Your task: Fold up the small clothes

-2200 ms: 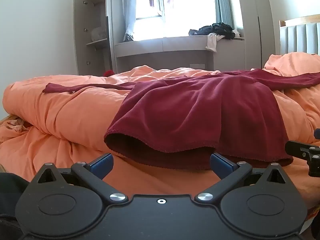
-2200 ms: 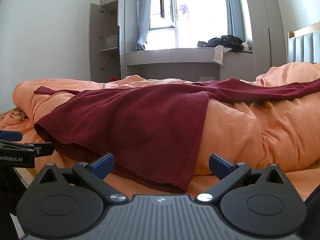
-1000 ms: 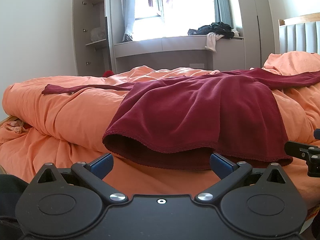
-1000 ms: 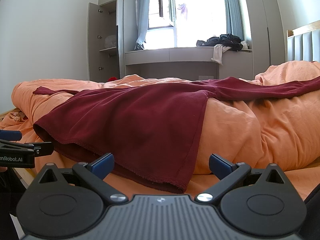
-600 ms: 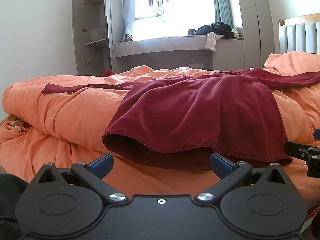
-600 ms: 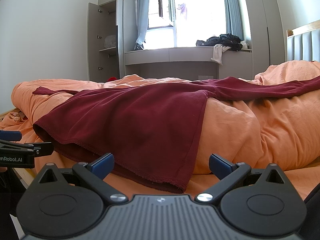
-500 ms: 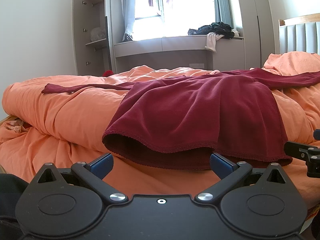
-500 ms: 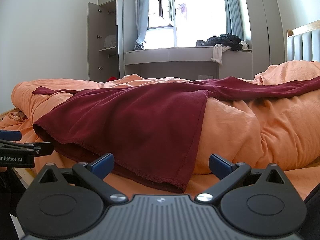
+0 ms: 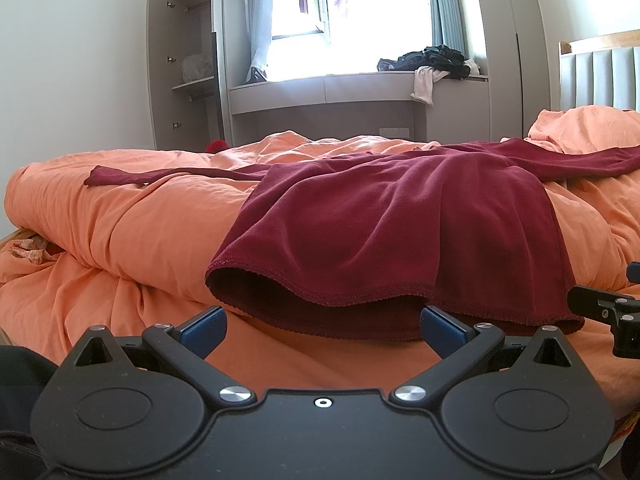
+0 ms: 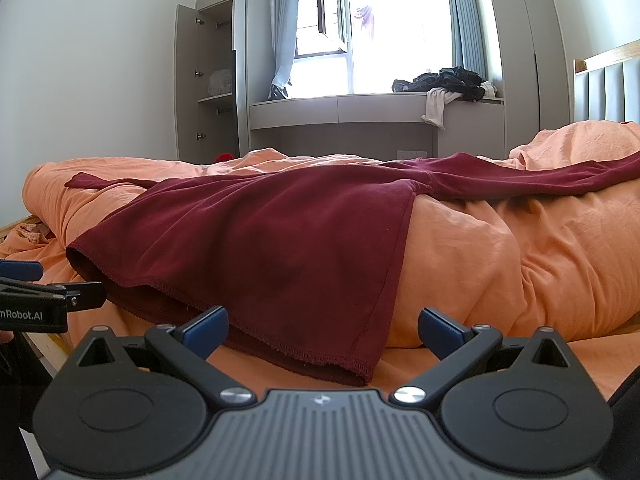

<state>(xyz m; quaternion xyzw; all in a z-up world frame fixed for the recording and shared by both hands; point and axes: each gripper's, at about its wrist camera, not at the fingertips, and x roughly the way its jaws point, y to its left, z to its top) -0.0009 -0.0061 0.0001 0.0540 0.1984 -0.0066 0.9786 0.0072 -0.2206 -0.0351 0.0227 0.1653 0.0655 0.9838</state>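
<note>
A dark red long-sleeved top (image 9: 392, 220) lies spread over the orange duvet (image 9: 140, 232), sleeves stretched out left and right, its hem hanging toward me. My left gripper (image 9: 323, 326) stands open just short of the hem's left half, nothing between its blue pads. In the right wrist view the same top (image 10: 272, 240) fills the middle, and my right gripper (image 10: 322, 326) is open in front of the hem's right corner. Each gripper shows at the edge of the other's view: the right one (image 9: 604, 312), the left one (image 10: 44, 296).
The bed's grey headboard (image 9: 600, 72) rises at the right. Behind the bed are a window seat (image 9: 360, 92) with a pile of dark and white clothes (image 9: 432, 64), and an open wardrobe (image 9: 184, 68) at the left. A wooden bed edge (image 10: 44, 350) shows low left.
Hardly anything differs. Both grippers stay open at the hem, with only a slight drift of the views.
</note>
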